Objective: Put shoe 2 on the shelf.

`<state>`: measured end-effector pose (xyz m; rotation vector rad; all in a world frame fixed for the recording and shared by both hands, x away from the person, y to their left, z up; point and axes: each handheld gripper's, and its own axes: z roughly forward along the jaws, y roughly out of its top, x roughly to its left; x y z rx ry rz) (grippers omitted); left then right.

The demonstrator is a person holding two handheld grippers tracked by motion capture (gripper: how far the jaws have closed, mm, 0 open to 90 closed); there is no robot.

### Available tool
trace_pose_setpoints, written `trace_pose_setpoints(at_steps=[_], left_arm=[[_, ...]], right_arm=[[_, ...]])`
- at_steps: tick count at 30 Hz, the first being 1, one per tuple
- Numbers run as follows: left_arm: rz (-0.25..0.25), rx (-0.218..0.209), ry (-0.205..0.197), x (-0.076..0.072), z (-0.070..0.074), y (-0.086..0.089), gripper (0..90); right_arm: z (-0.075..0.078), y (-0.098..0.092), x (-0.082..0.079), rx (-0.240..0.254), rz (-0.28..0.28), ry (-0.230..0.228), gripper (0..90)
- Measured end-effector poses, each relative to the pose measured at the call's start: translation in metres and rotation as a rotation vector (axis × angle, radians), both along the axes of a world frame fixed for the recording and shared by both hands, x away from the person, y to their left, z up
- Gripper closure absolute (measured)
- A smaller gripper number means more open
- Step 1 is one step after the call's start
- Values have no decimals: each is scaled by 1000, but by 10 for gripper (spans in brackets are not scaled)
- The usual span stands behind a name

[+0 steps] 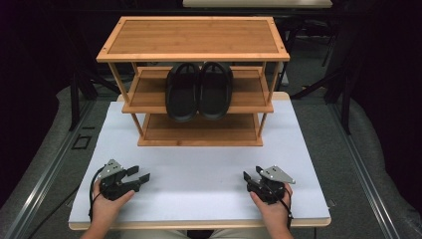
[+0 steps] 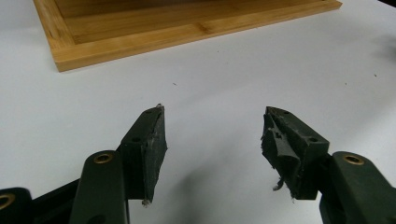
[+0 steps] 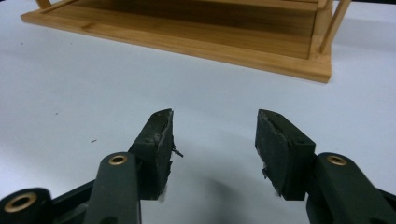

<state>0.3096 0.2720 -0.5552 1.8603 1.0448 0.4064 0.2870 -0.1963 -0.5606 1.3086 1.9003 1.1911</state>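
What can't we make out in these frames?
- Slippers, high view: their backs are hidden under the rack's top shelf.
- Rack, left gripper view and right gripper view: upper shelves cut off by the top edge.
- Forearms, high view: cut off by the bottom edge.

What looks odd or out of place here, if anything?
Two things. The black slippers on the rack's middle shelf overhang its front edge. The left gripper's and right gripper's pads look worn, with frayed shreds at the edges. Both stand open, holding nothing.
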Motion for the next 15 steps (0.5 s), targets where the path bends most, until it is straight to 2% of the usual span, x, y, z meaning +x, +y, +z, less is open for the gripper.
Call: trace_pose_setpoints(at_steps=[3, 6, 15], left_arm=[[-4, 4, 6, 0, -1, -1, 400], [-5, 4, 9, 1, -2, -1, 400], [-8, 1, 13, 1, -2, -2, 400]], right_arm=[[-1, 2, 1, 9, 24, 5, 464], [-1, 3, 0, 0, 19, 5, 464], [-1, 2, 1, 15, 22, 9, 464]])
